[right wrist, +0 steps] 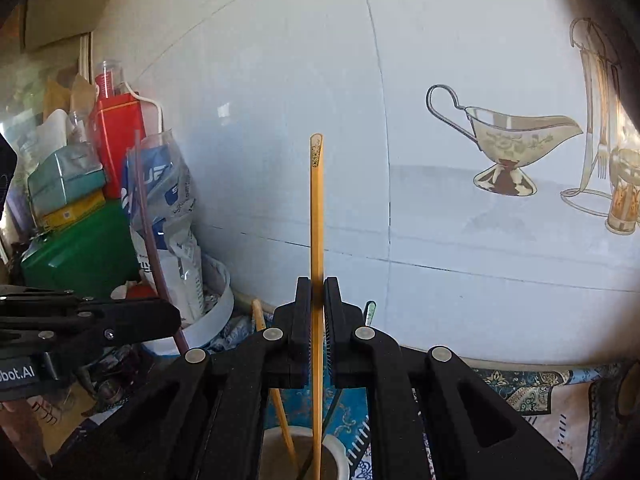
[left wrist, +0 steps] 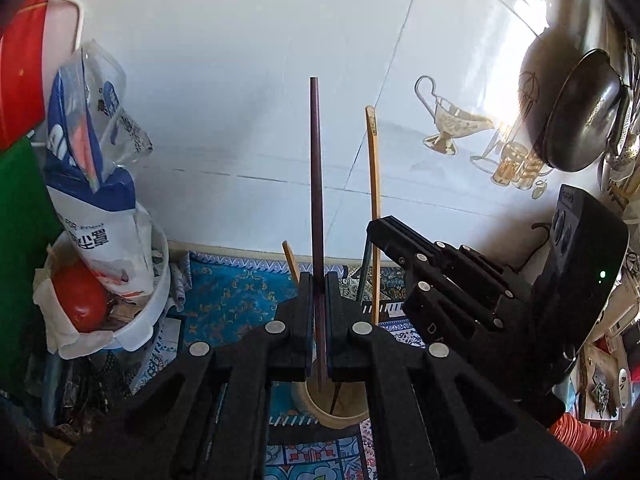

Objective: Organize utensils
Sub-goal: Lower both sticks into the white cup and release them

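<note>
Dark purple chopstick pinched upright in left claw, pads shut tight on the lower shaft, tip hanging over the mouth of a cream cup below. Pale bamboo chopstick likewise clamped vertical in right claw, lower end reaching down into the same cup. Gripped low and held plumb, probably so each stick drops straight into the narrow opening rather than catching the rim. Two more sticks already leaning in the cup: a tan one and a green-tipped one, so sorting seems partly done. Right claw body just beside the left, both crowding one target; risk of knocking each other. Cup on patterned blue cloth over the tabletop, close to the white tiled wall. White tub of bags and a red fruit off left, well apart.
</note>
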{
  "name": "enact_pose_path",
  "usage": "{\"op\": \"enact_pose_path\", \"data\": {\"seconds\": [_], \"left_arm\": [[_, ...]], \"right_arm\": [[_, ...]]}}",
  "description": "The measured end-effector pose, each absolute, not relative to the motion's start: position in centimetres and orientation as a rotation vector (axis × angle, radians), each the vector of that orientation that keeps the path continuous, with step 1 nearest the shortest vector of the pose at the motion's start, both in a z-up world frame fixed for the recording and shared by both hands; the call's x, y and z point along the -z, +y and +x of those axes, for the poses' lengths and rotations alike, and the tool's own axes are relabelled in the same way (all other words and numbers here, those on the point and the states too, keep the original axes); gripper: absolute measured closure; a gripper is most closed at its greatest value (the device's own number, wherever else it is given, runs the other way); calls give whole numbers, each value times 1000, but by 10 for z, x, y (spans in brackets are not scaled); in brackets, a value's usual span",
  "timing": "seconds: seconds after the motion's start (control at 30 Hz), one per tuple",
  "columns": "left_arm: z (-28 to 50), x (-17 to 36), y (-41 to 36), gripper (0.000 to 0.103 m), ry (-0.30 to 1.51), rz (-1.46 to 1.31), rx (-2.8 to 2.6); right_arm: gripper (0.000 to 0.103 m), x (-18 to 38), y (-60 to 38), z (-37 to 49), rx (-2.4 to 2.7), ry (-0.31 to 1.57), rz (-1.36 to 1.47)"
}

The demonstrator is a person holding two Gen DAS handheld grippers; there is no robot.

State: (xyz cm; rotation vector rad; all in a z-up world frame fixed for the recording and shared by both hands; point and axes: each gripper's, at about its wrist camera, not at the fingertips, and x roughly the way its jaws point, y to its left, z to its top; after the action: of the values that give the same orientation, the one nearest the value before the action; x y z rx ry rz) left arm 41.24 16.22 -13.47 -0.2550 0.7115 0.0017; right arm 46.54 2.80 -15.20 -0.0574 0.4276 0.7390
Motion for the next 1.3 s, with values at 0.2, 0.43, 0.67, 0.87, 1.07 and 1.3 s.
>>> {"op": "enact_pose_path", "data": {"seconds": [0.2, 0.43, 0.67, 0.87, 1.07, 1.3], "left_arm": [[424, 165, 162, 100, 772, -253, 27], [422, 182, 154, 100, 840, -252, 41], [412, 186, 144, 100, 881, -218, 5], [393, 172, 135, 96, 884, -226, -14], [369, 147, 122, 84, 855, -213, -44], [341, 130, 105, 72, 835, -219, -83]], "right_arm": [[98, 185, 29, 466, -752, 496, -71], [98, 201, 16, 456, -759, 616, -141], [98, 199, 11, 442, -792, 720, -202], [97, 181, 0, 422, -804, 737, -243], [97, 159, -20, 398, -813, 722, -270], [86, 143, -50, 372, -809, 702, -278]]}}
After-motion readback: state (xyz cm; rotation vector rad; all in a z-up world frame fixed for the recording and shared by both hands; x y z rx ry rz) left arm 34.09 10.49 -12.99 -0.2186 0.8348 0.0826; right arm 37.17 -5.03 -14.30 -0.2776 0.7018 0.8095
